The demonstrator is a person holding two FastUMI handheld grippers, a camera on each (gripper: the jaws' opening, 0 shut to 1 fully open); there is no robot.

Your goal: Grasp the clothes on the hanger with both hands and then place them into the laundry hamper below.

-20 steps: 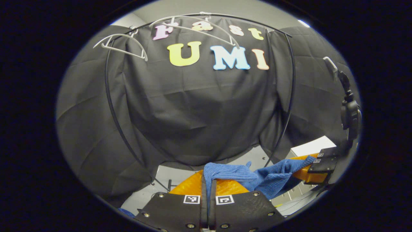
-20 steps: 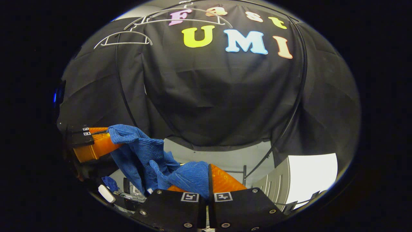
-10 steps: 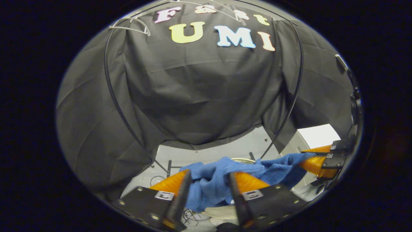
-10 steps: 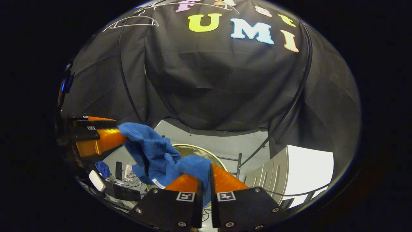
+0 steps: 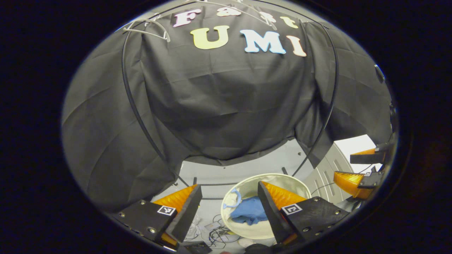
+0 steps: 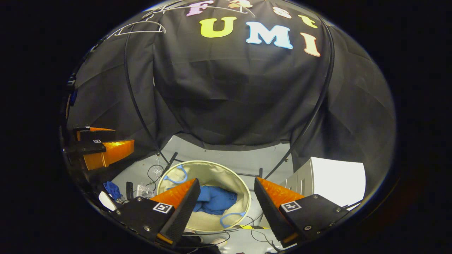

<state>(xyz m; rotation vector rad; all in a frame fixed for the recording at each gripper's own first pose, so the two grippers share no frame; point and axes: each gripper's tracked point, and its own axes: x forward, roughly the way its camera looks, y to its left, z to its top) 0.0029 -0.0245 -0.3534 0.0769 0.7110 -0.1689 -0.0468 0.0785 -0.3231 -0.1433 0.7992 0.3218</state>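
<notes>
The blue knitted garment (image 5: 249,212) lies crumpled inside the round cream laundry hamper (image 5: 243,187) on the floor, seen again as the blue garment (image 6: 215,199) in the hamper (image 6: 226,176) in the right gripper view. My left gripper (image 5: 229,190) hangs open above the hamper, nothing between its fingers. My right gripper (image 6: 226,185) is open too, above the same hamper. The right gripper (image 5: 360,168) appears far right in the left gripper view; the left gripper (image 6: 102,146) appears at left in the right gripper view. Empty white hangers (image 5: 146,30) hang on the black rail up top.
A black arched clothes rack (image 5: 130,98) frames the booth's black cloth wall. A white cabinet (image 6: 335,180) stands at the right. Cables, a small blue cloth (image 6: 113,189) and loose bits lie on the grey floor left of the hamper.
Both grippers went from shut on the blue garment to open. The garment dropped from between them into the hamper below.
</notes>
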